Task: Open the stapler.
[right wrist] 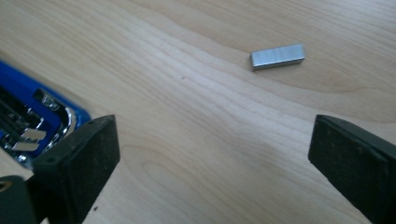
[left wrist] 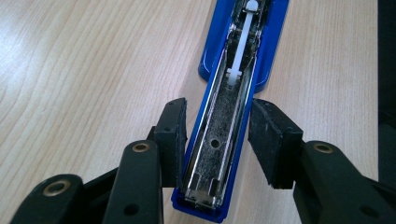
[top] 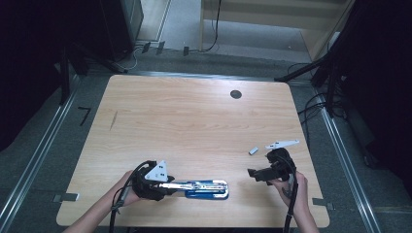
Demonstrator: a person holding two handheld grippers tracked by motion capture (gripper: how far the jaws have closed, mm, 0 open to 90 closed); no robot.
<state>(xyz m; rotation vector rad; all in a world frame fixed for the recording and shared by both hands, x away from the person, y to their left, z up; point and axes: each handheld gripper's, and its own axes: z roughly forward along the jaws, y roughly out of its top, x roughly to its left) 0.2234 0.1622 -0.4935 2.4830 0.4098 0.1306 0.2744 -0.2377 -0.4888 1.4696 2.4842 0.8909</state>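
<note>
A blue stapler (top: 206,188) lies swung open near the table's front edge, its metal staple channel (left wrist: 224,116) facing up with a white pusher in it. My left gripper (top: 171,185) is shut on the stapler's rear end, one black pad on each side (left wrist: 217,122). A short silver strip of staples (top: 253,150) lies loose on the wood to the right. My right gripper (top: 251,173) hovers just in front of that strip, pointing left towards the stapler. Its jaws stand wide open (right wrist: 212,140) with nothing between them; the strip (right wrist: 277,56) lies beyond them, and the stapler's front tip (right wrist: 42,116) shows at the left.
The light wooden table (top: 194,121) has a small black round grommet (top: 236,94) at the back right and a faint dark streak (top: 113,120) at the left. Cables trail from both grippers over the front edge. Dark floor, rails and stands surround the table.
</note>
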